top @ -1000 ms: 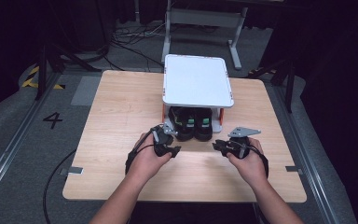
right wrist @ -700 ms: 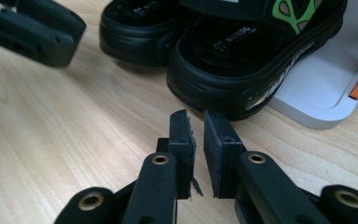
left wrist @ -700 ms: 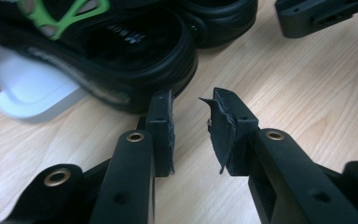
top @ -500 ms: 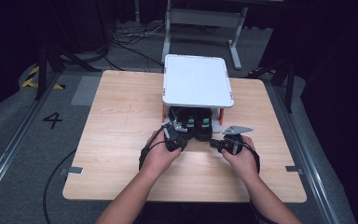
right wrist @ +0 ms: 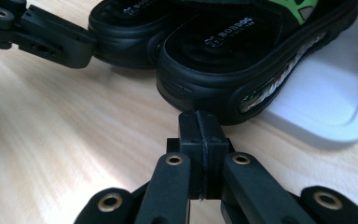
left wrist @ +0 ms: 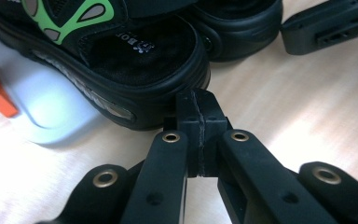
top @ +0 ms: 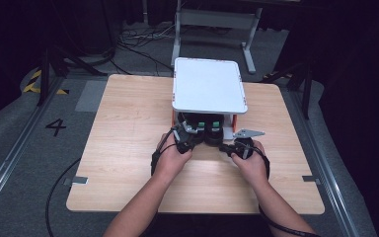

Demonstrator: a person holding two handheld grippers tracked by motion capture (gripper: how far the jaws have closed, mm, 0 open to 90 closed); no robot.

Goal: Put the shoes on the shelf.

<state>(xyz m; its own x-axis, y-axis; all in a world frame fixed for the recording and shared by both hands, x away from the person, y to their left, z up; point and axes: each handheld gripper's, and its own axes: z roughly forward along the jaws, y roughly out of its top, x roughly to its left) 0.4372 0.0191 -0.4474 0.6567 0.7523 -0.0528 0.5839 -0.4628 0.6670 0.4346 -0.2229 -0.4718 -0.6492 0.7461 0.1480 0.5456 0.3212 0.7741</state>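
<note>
The left claw [left wrist: 200,119] is now sitting clenched on nothing after closing its jaws and easing forward from nearer the table's [top: 128,128] front edge, its tips touching the heel of the left sandal [left wrist: 121,60], which is lying half on the white rack's [top: 207,84] lower shelf near the table's middle. The right claw [right wrist: 201,128] is doing the same, clenched empty against the heel of the right sandal [right wrist: 242,56]; both are probably getting set to push the pair deeper under the rack.

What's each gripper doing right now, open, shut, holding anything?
Left gripper: shut, empty, tips at the heel of a black sandal with green accents.
Right gripper: shut, empty, tips at the other black sandal.
</note>
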